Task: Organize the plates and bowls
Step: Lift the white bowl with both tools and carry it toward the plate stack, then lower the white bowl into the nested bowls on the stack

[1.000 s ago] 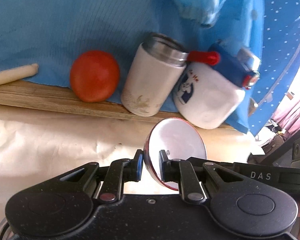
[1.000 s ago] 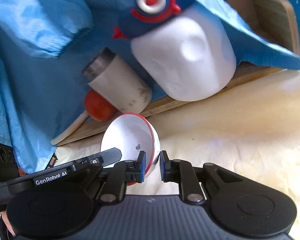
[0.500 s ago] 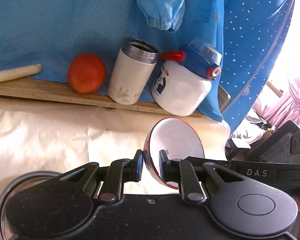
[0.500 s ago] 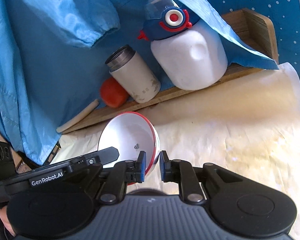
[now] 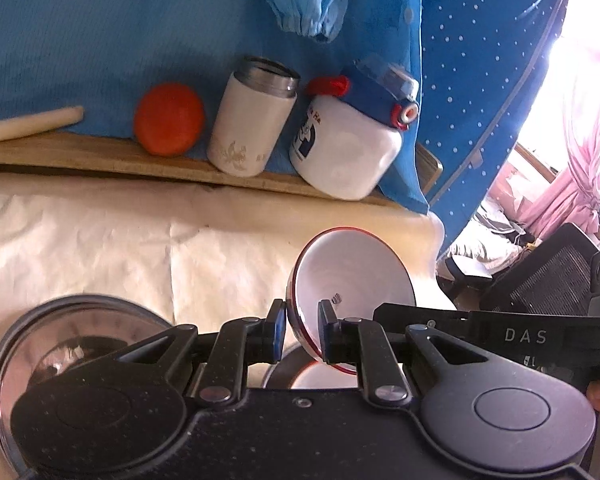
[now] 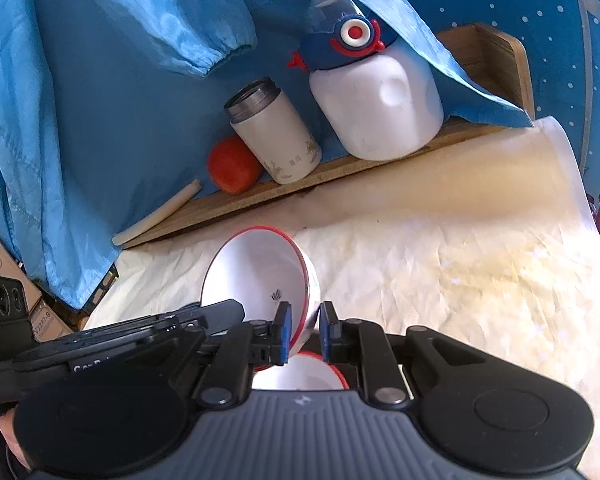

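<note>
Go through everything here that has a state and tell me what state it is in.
Red-rimmed bowl: lifted, tilted, gripped at two rim spots.
Left gripper: shut on the rim.
Right gripper: shut on the rim.
Steel flask: upright, lid off.
White jug: capped.
Steel plate: lying flat.

tomato (image 5: 169, 119) left of flask (image 5: 252, 118), on ledge (image 5: 80, 152)

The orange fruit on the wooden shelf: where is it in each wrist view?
Left wrist: orange fruit upper left of centre, left of the white flask.
Right wrist: fruit left of centre, lower left of the flask.
Shared landmark: the flask.
</note>
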A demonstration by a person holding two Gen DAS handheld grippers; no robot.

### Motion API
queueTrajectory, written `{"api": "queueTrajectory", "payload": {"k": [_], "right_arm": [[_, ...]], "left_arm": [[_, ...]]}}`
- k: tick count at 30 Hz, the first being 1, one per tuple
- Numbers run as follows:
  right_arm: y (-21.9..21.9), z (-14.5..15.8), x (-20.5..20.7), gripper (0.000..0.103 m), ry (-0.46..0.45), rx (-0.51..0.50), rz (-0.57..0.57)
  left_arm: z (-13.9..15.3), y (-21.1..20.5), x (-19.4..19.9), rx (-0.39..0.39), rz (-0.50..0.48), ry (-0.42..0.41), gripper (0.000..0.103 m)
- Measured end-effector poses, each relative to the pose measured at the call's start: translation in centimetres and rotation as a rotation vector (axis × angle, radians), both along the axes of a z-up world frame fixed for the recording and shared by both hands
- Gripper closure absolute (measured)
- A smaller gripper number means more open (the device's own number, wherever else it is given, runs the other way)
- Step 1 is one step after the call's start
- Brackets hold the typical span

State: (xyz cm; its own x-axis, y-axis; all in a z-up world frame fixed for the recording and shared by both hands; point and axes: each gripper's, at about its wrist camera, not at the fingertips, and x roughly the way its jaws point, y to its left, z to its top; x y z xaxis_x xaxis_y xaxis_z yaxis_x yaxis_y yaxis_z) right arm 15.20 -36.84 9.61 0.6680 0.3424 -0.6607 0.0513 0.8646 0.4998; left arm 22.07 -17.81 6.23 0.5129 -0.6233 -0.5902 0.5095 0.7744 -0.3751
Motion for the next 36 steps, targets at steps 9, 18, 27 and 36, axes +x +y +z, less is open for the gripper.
{"api": "queueTrajectory", "payload": {"k": [9,18,27,36], "right_arm": [[0.4,-0.8,-1.8,0.086,0.019,-0.011,0.019],[0.9,-1.5,-3.3,0.085,0.051,-0.036,0.04],[1.0,-1.7,-4.2,0.085,0.065,-0.051,0.054],[1.4,-2.0,-4.3,0.085,0.088,-0.065,0.073]], "left_arm": [[-0.9,0.5,-1.6,0.023,-0.042,0.007,0.086],[-1.4,0.4,-3.3,0.058,-0.076,-0.005,0.086],[-2.1,0.4,-4.0,0.08,-0.103,0.009,0.085],[-2.3,0.2,-4.4,0.125,-0.126,-0.005,0.085]]}}
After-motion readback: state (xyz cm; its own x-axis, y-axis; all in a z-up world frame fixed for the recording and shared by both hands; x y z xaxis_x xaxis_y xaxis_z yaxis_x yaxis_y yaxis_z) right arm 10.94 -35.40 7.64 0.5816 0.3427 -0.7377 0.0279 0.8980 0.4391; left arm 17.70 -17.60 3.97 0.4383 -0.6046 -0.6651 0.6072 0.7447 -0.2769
